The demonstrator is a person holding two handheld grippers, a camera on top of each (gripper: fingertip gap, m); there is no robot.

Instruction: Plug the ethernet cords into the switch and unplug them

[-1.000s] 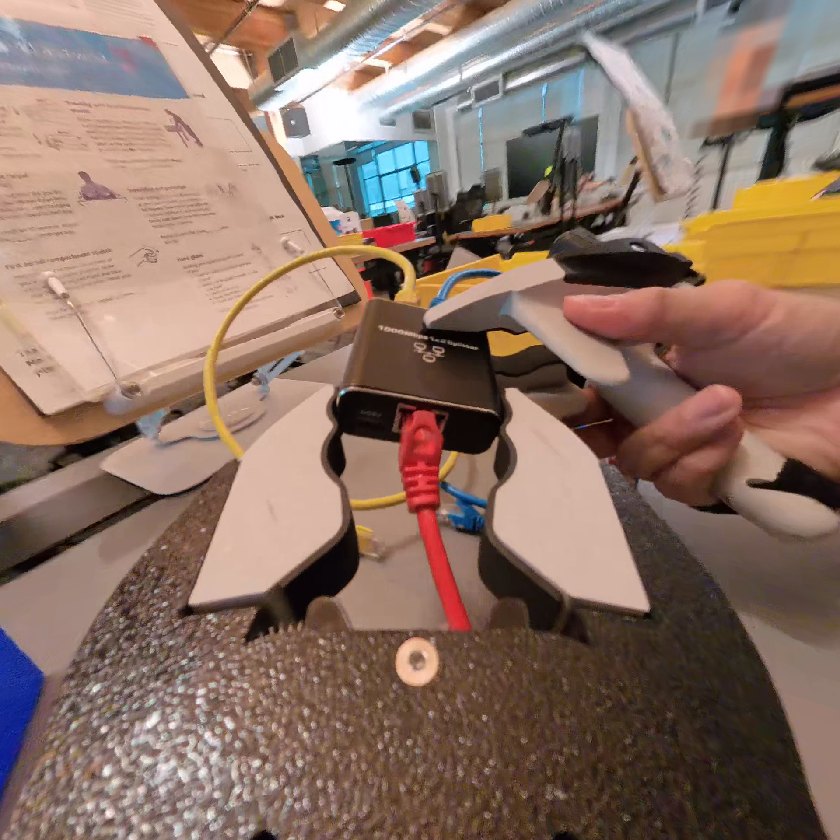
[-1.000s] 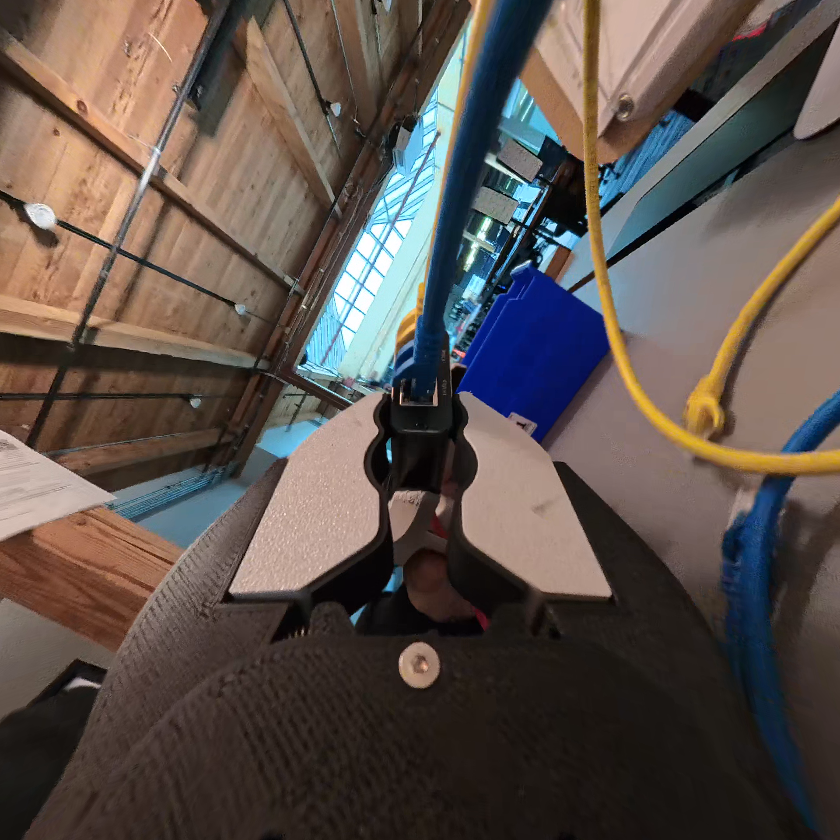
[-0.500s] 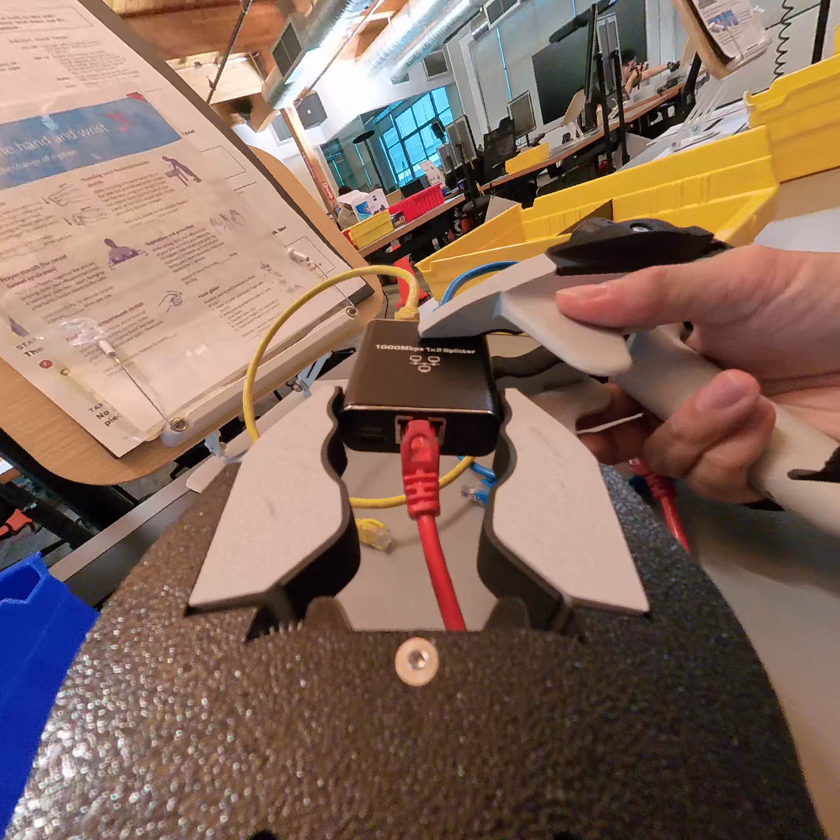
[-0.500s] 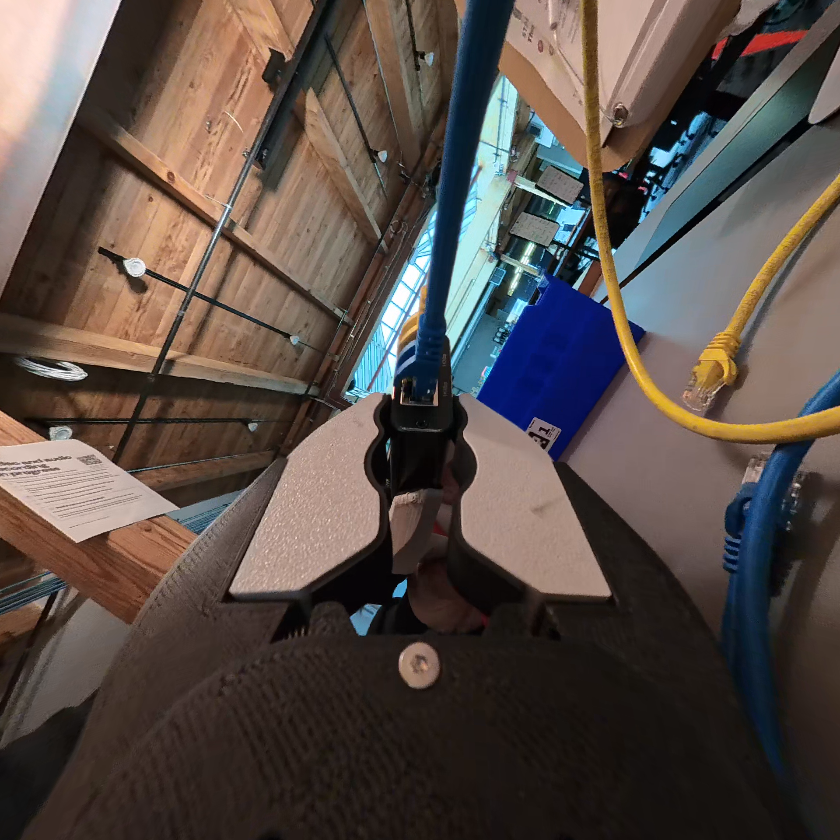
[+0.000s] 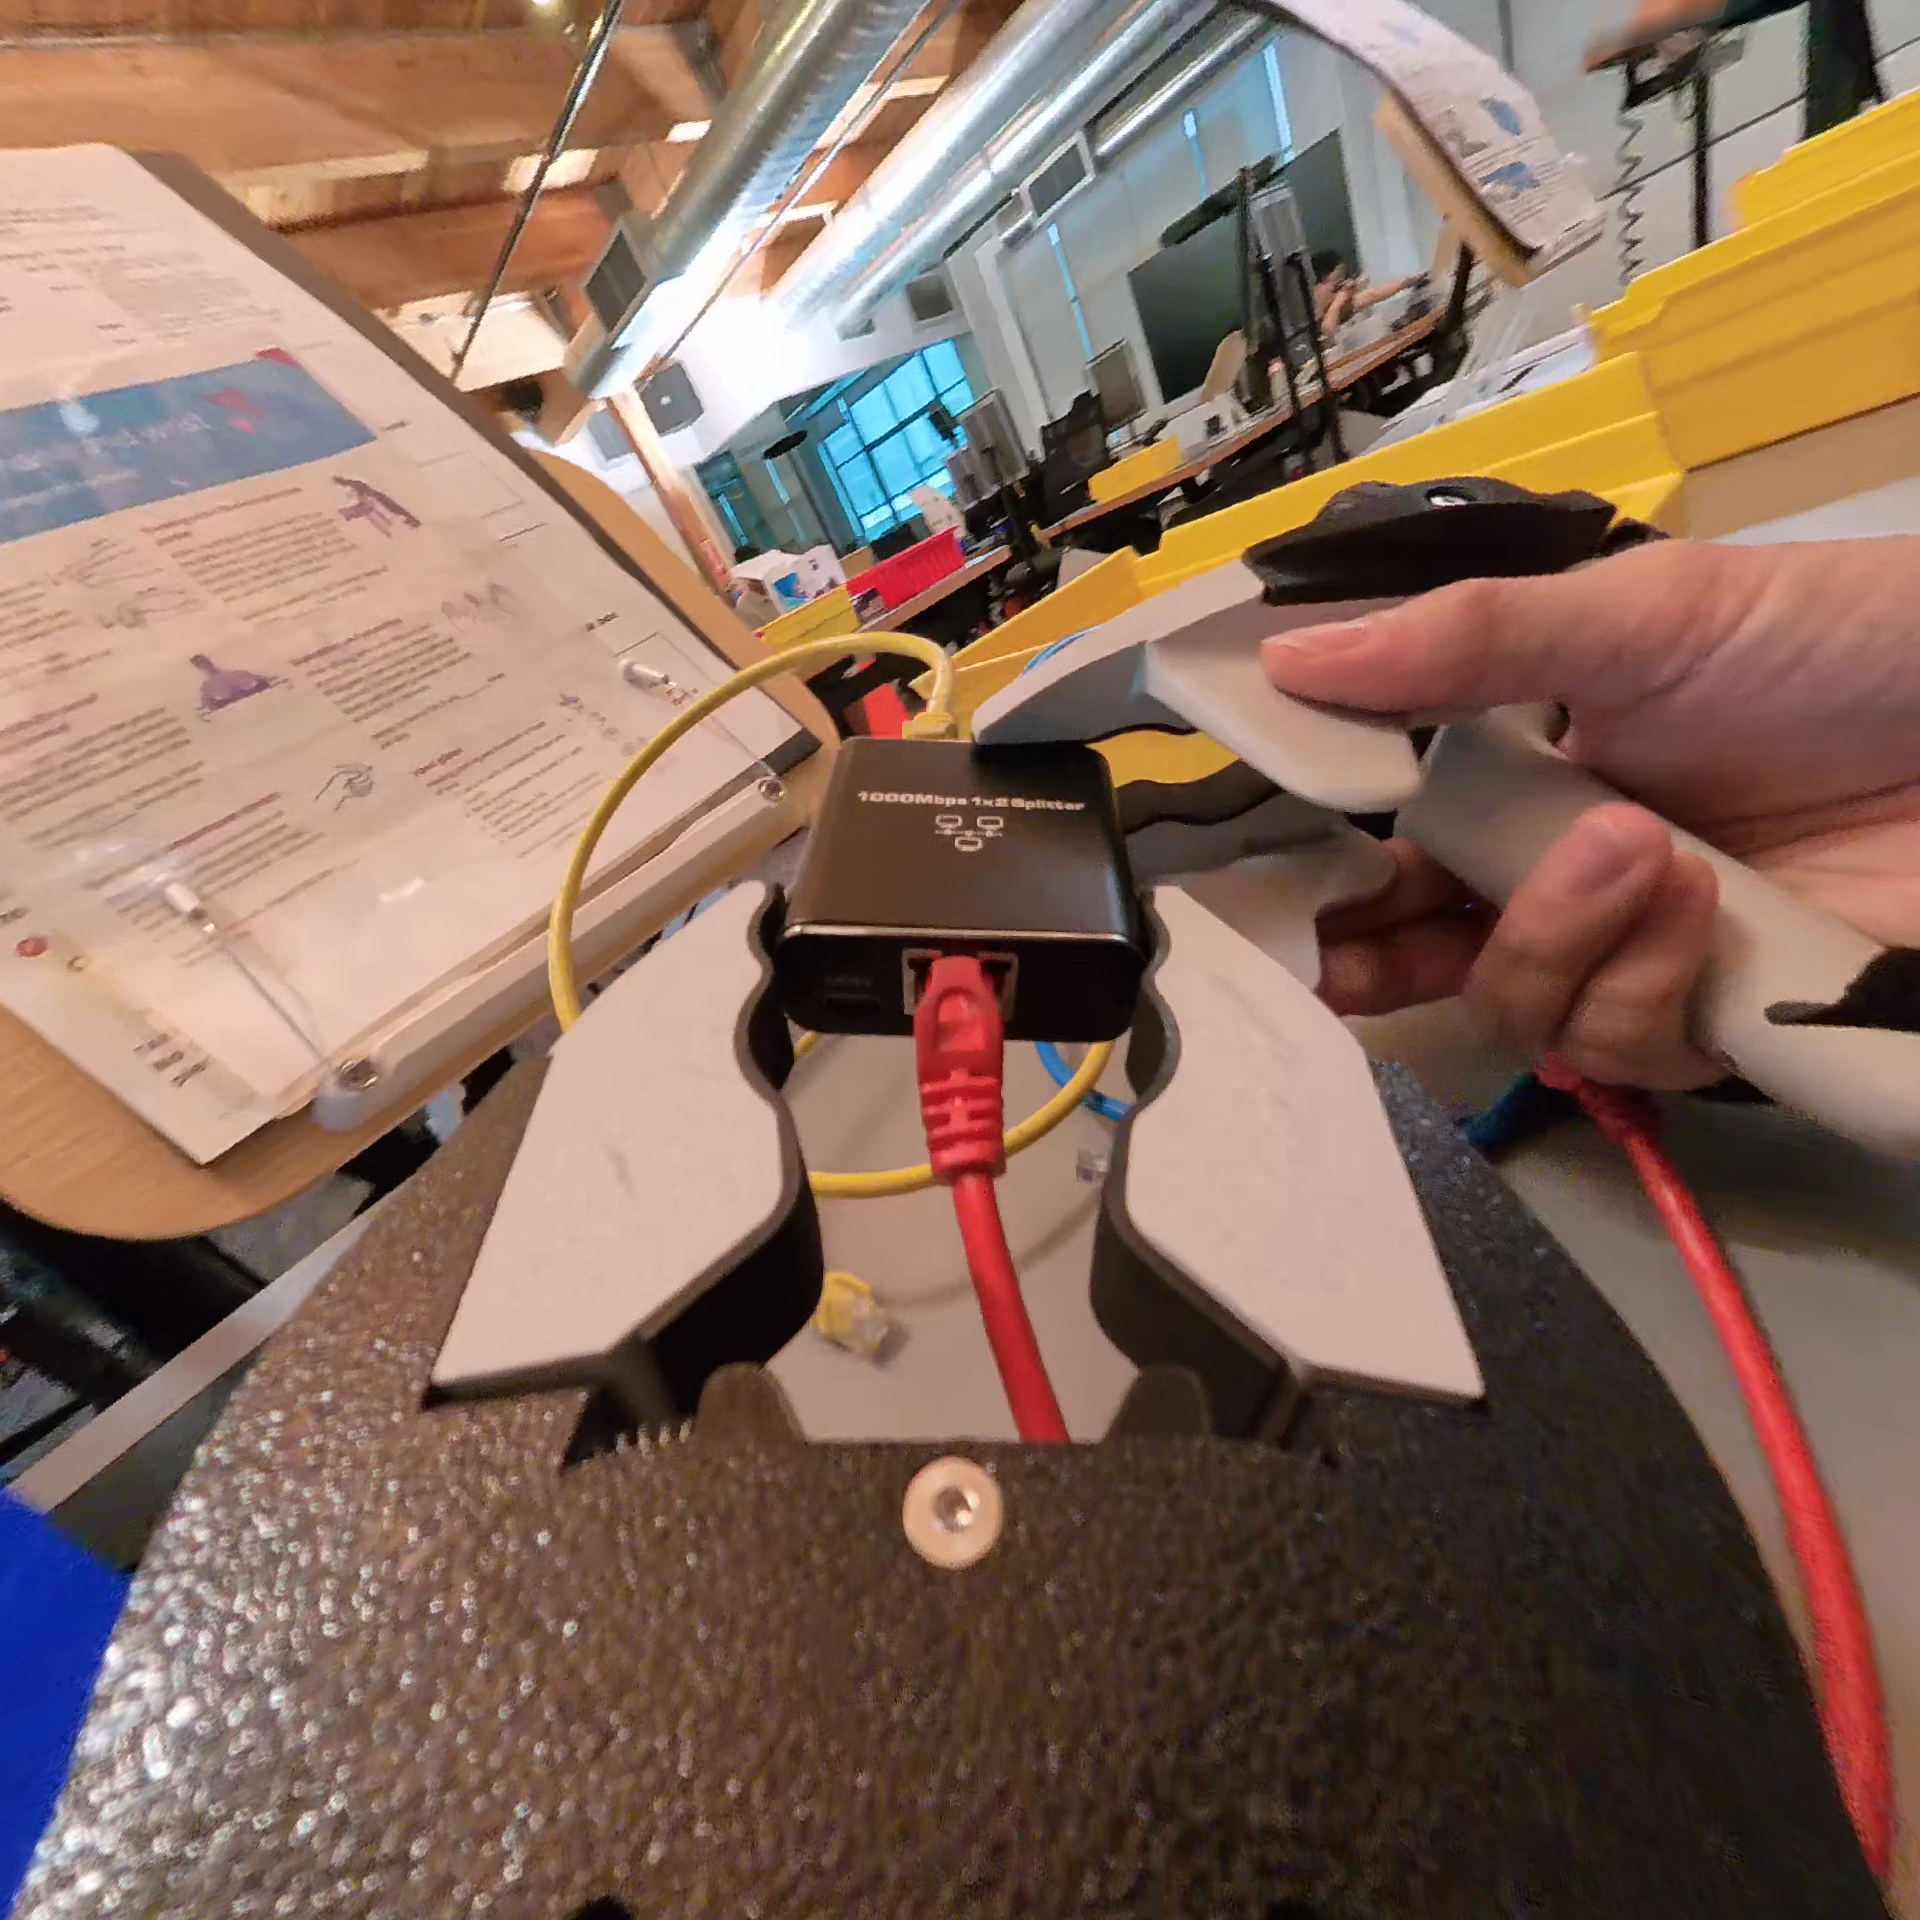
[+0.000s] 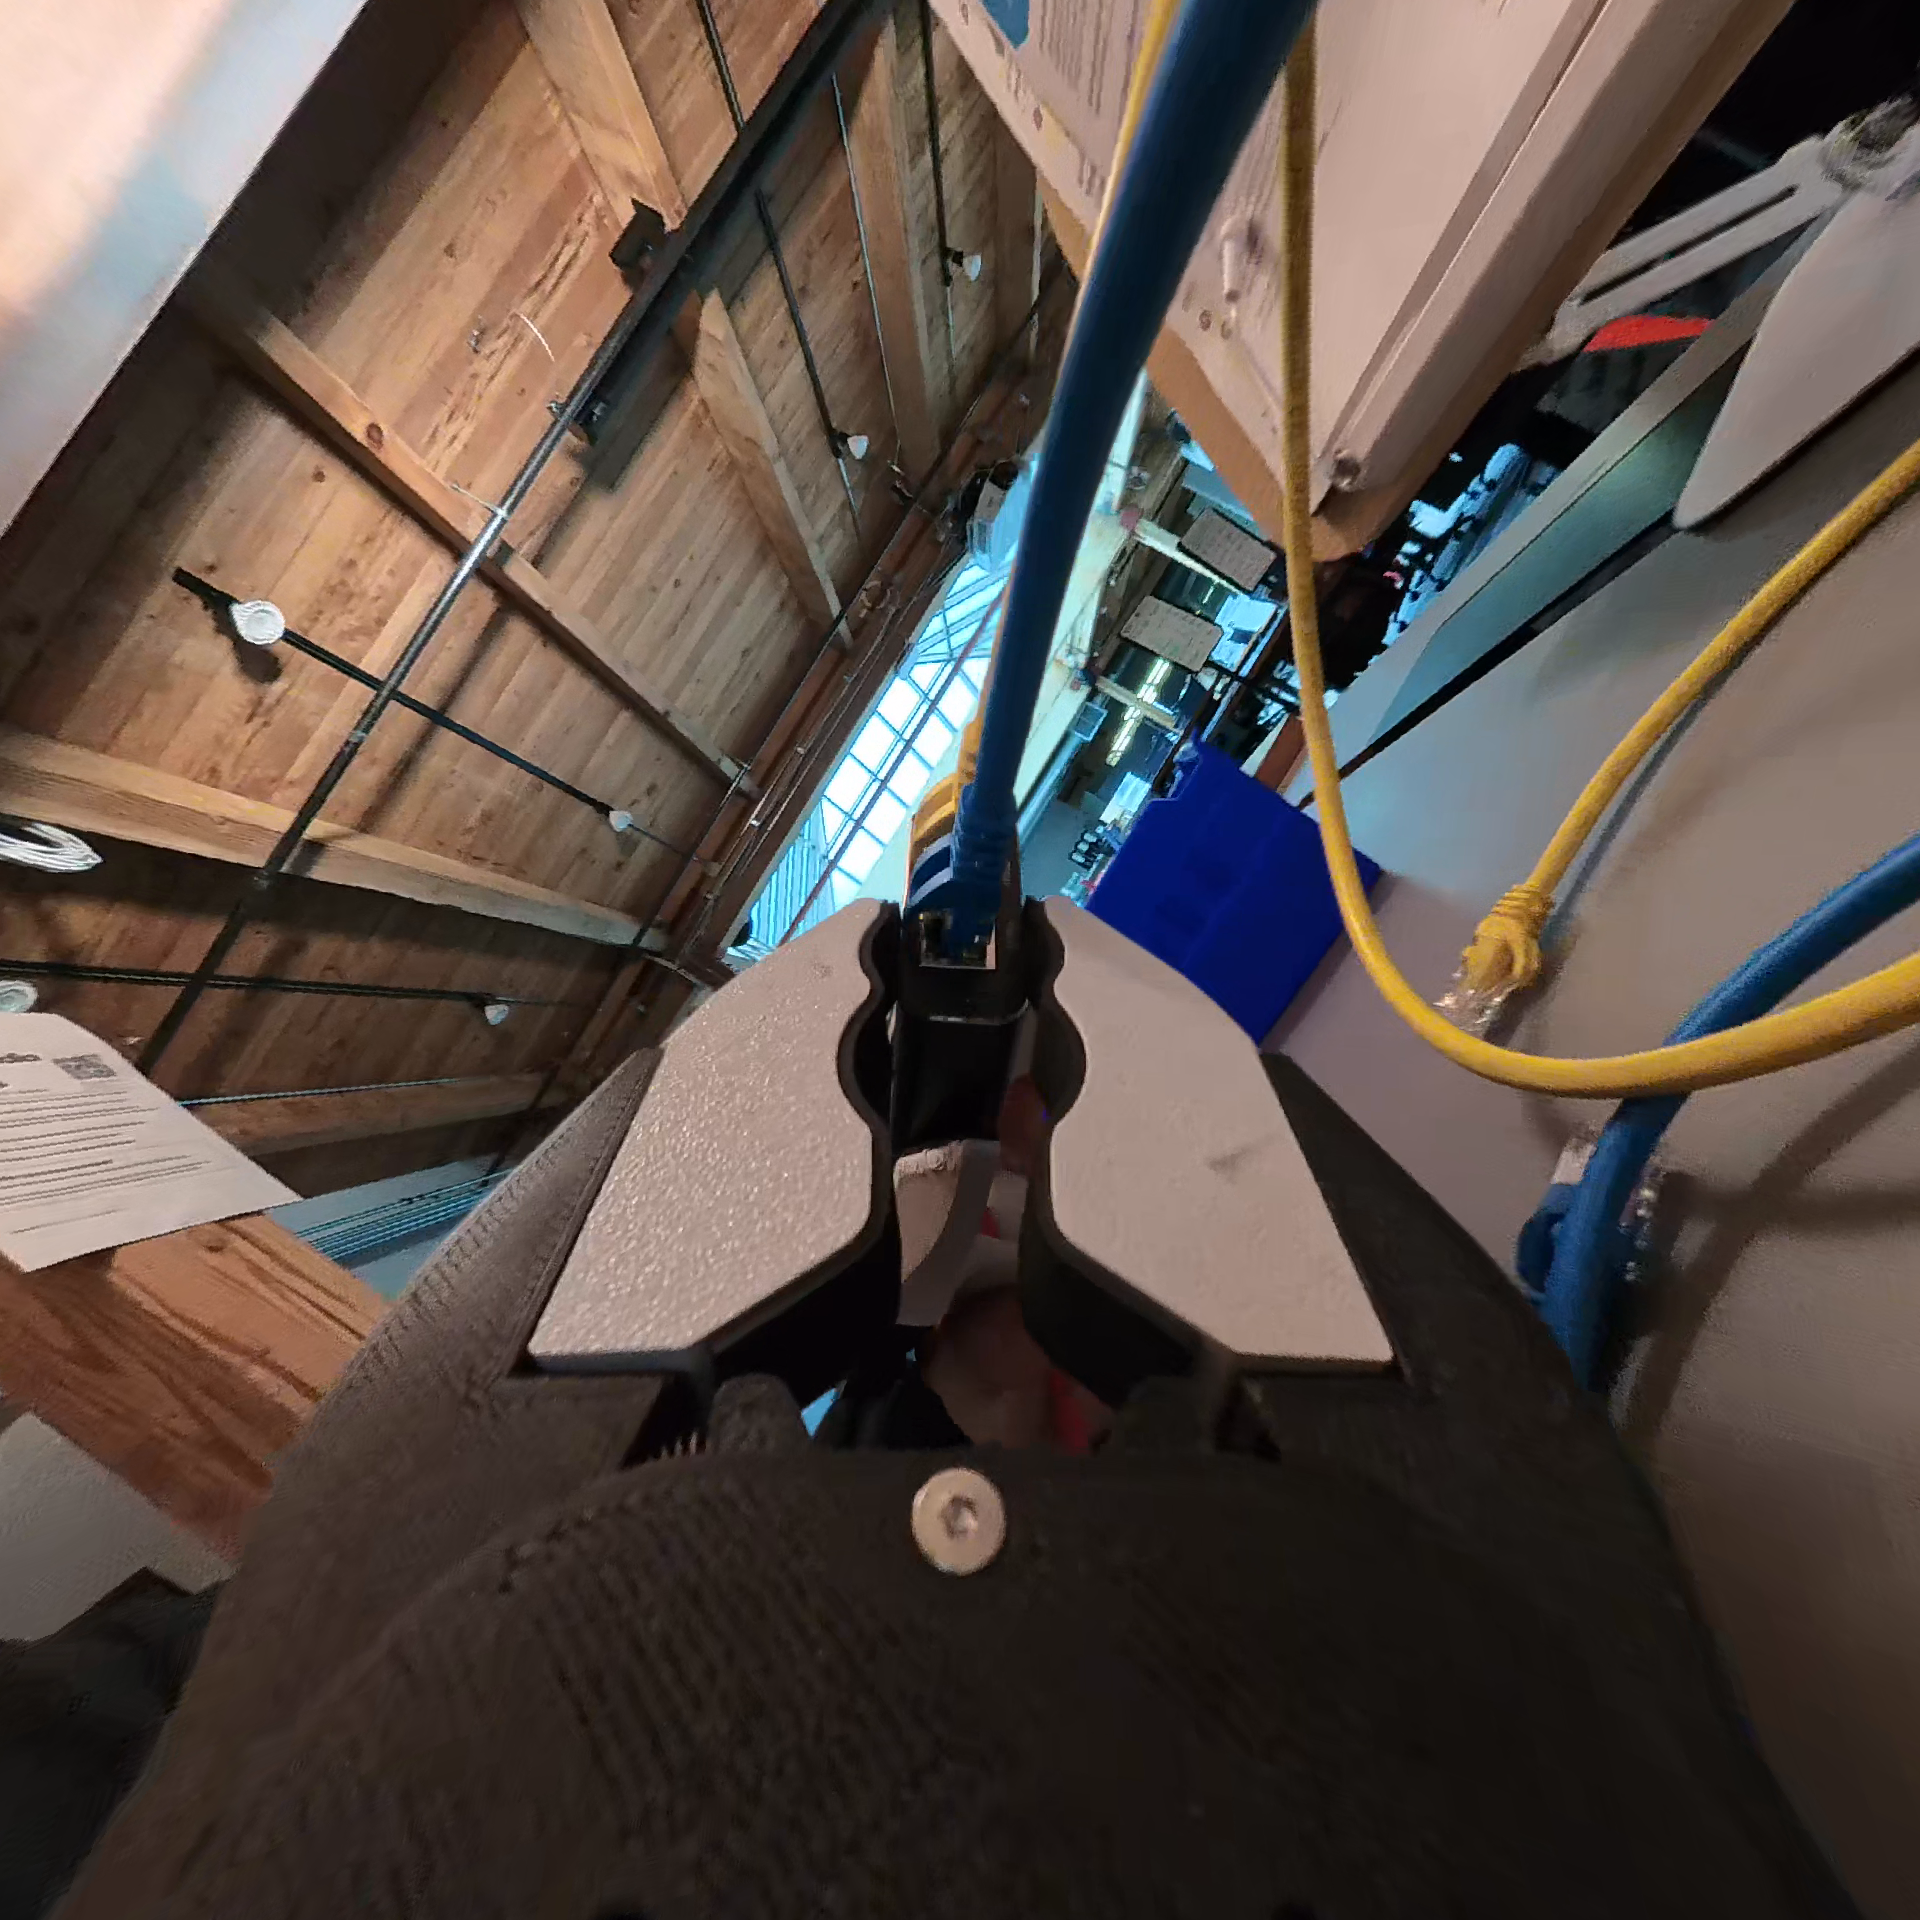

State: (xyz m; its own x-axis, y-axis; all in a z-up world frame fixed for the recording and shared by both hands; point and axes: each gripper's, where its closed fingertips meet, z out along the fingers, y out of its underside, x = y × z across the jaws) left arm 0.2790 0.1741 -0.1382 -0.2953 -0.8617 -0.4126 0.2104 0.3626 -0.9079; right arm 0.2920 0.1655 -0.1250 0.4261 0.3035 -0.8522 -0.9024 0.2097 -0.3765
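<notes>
Left gripper (image 5: 956, 935): black switch (image 5: 961, 862) is clamped between its jaws
Right gripper (image 6: 961, 961): clenched on the switch's far end
Red cord (image 5: 961, 1049): plugged in between left jaws

A laminated sheet (image 5: 260, 675) on a tilted wooden board (image 5: 94, 1164) fills nine to eleven o'clock in the left wrist view, with yellow bins (image 5: 1507, 457) at two o'clock on the grey worktop (image 5: 1621, 1226). In the right wrist view, wooden ceiling planks (image 6: 436, 499) span nine to twelve o'clock, a blue bin (image 6: 1226, 883) sits just past centre, and a paper sheet (image 6: 94, 1143) lies at nine o'clock.
</notes>
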